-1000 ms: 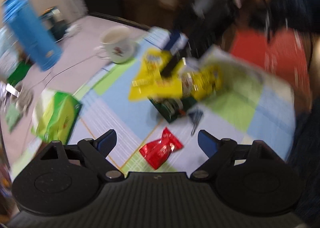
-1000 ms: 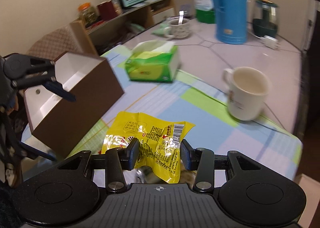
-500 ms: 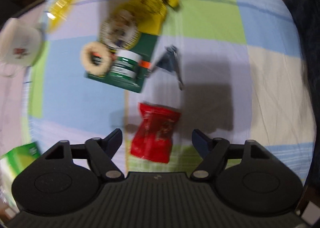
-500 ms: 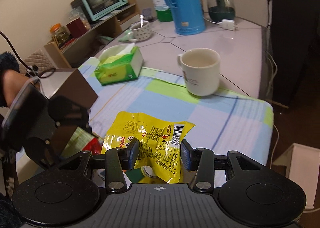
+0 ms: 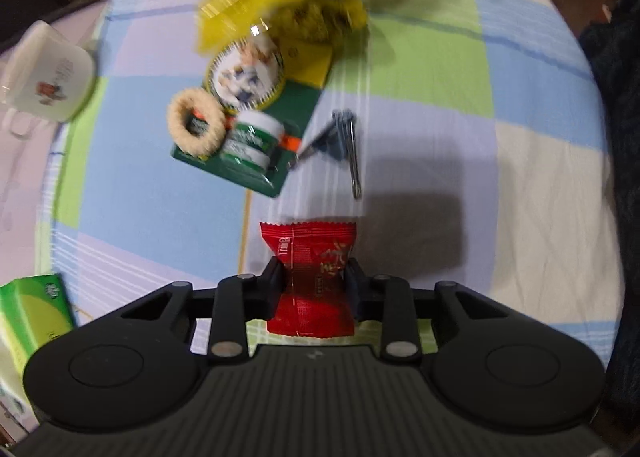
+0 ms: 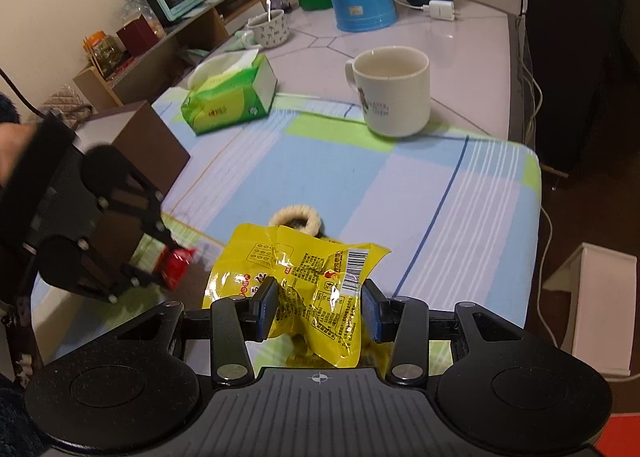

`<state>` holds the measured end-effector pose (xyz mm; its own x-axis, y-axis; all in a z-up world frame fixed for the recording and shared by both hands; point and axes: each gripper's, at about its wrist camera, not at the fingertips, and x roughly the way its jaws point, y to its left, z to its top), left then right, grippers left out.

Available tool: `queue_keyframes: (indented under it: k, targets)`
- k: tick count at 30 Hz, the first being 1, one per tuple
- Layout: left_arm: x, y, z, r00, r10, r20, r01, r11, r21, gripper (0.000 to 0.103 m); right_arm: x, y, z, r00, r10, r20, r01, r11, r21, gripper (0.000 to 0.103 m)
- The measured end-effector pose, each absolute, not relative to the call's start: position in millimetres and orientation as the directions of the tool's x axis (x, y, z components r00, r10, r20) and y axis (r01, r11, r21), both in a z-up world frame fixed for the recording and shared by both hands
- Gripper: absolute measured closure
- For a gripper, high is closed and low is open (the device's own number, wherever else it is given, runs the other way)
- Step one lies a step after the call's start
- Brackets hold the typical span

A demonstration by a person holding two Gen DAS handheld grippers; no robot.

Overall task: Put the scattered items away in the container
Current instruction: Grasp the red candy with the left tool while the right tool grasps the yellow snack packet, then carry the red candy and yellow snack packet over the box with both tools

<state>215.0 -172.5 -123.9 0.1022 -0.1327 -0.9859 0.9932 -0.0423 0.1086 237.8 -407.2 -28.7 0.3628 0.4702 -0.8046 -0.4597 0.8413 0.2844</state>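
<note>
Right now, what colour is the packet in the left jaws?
Red packet, with gold print; clearest in the left wrist view.

Left wrist view looks steeply down, close over the checked cloth — right wrist view looks across it, sharing it.

Glossy foil red packet, shiny crinkled yellow bag, matt woven checked cloth.
</note>
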Motion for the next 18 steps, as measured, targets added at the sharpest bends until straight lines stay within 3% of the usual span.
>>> queue_keyframes:
  k: [11, 18]
  targets:
    - [183.8, -165.3, -41.7, 0.25, -0.251, -0.935, 0.966, 0.127, 0.224, 0.076, 202.0, -394.7, -4.7, 0.381, 0.471, -0.796, -0.5, 0.829, 0.252, 0.06]
    - [156.2, -122.1, 7.5, 0.361, -0.267, -0.893, 0.921, 0.254, 0.297, 0.076, 184.8, -362.1, 23.4, 0.396, 0.5, -0.77, -0.588, 0.782, 0.205, 0.06]
